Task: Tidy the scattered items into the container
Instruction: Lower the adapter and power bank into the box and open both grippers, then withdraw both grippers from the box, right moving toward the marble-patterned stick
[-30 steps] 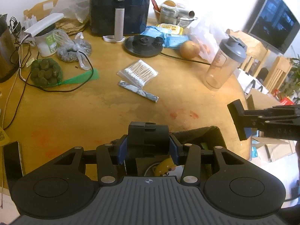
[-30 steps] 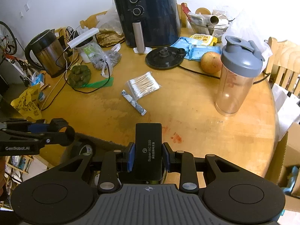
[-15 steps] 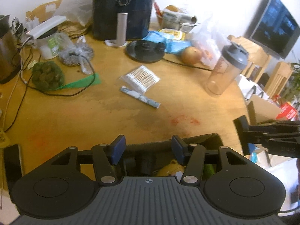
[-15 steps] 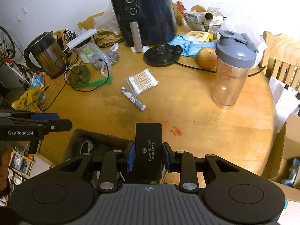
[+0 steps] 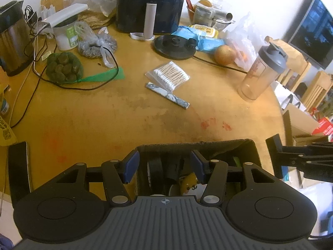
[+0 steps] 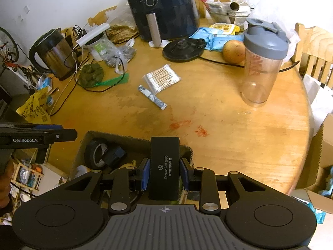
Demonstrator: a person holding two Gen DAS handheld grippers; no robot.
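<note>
A dark fabric container [image 5: 208, 144] sits at the near edge of the round wooden table; it also shows in the right wrist view [image 6: 116, 137]. It holds a tape roll [image 6: 95, 154], a dark blue-black item [image 6: 114, 155] and a yellow object [image 5: 188, 184]. My left gripper [image 5: 164, 164] is open and empty above the container. My right gripper [image 6: 164, 174] is shut on a black box [image 6: 165, 162] over the container's right end. A bag of cotton swabs [image 5: 169, 77] and a thin patterned sachet [image 5: 167, 95] lie mid-table.
An air fryer [image 5: 150, 4], kettle base [image 5: 174, 46], steel kettle [image 6: 53, 53], shaker bottle [image 6: 262, 62], a round yellow-brown fruit [image 6: 233, 51], green net bag [image 5: 62, 66] and cables crowd the far side. A phone [image 5: 18, 166] lies at the left edge. Cardboard boxes [image 6: 320, 166] stand beyond the right edge.
My left gripper has opened and let a black item drop into the container, then risen. My right gripper, still holding the black box, has moved over the container.
</note>
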